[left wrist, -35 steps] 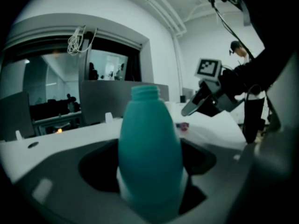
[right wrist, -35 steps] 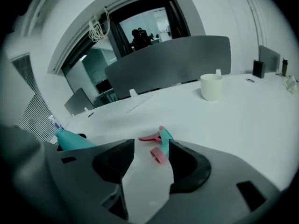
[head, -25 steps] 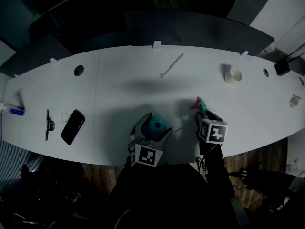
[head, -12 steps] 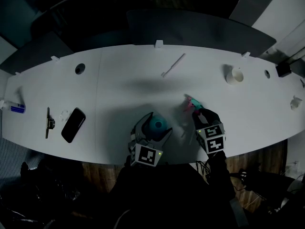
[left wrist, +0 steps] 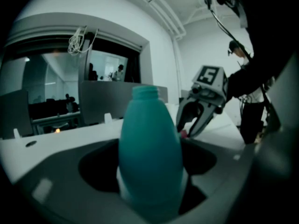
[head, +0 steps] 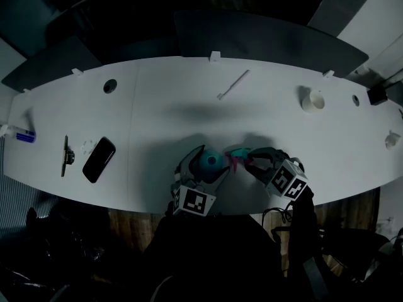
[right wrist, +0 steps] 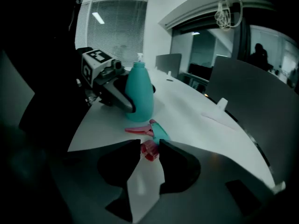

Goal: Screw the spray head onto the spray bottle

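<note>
One white desk (head: 157, 115) carries one teal spray bottle (head: 211, 162), one spray head (head: 237, 156) with a pink trigger, one black phone (head: 99, 159), one white stick (head: 233, 85) and one small blue object (head: 24, 136). The desk has two round holes (head: 110, 85) (head: 355, 99), and three small white clips (head: 78, 72) (head: 215, 56) (head: 327, 73) stand along its far edge.

Spray bottle (left wrist: 149, 143) base hidden inside left claw (head: 206, 163). Spray head (right wrist: 156, 130) collar half covered by right claw (right wrist: 148, 148), jaws have just been closing on it. White bits (head: 85, 148) at worktop (head: 157, 106) left: too small to tell.
</note>
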Action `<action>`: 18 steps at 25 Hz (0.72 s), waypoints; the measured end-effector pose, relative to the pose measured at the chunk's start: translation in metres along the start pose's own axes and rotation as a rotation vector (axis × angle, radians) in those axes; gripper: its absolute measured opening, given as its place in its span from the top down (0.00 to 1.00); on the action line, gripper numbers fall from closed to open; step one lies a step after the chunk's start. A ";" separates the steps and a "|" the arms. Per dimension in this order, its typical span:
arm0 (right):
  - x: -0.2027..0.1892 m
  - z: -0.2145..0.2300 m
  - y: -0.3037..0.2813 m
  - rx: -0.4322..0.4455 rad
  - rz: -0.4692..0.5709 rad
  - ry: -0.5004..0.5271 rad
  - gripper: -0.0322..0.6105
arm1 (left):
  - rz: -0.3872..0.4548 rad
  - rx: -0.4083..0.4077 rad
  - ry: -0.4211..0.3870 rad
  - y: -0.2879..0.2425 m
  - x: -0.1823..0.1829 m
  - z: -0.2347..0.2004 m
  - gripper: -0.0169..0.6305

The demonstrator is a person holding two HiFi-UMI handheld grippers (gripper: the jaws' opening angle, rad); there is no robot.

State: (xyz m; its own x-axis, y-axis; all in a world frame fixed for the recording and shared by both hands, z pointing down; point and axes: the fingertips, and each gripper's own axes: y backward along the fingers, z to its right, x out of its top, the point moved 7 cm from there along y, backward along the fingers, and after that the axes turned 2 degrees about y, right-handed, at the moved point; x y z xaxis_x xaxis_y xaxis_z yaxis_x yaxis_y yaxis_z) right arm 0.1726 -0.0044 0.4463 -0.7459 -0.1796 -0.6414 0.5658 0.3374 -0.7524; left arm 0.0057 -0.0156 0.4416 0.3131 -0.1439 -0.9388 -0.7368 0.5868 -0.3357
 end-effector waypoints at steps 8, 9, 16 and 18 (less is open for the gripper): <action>-0.001 -0.003 -0.003 0.048 -0.074 -0.019 0.74 | 0.007 0.016 0.002 0.001 0.000 0.000 0.37; 0.001 0.000 0.001 0.054 -0.068 -0.070 0.74 | 0.006 0.017 0.005 0.000 -0.001 0.001 0.37; 0.009 0.029 0.017 0.072 -0.306 -0.538 0.74 | 0.005 0.035 0.010 0.000 -0.001 0.001 0.37; 0.007 0.028 0.009 0.081 -0.351 -0.663 0.74 | 0.004 0.037 0.015 0.001 0.000 0.001 0.37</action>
State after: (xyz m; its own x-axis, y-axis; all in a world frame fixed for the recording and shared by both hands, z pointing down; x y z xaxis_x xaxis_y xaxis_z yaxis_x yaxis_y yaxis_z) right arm 0.1823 -0.0288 0.4307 -0.5337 -0.7913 -0.2985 0.3769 0.0934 -0.9215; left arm 0.0058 -0.0141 0.4419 0.3007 -0.1536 -0.9413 -0.7151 0.6167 -0.3291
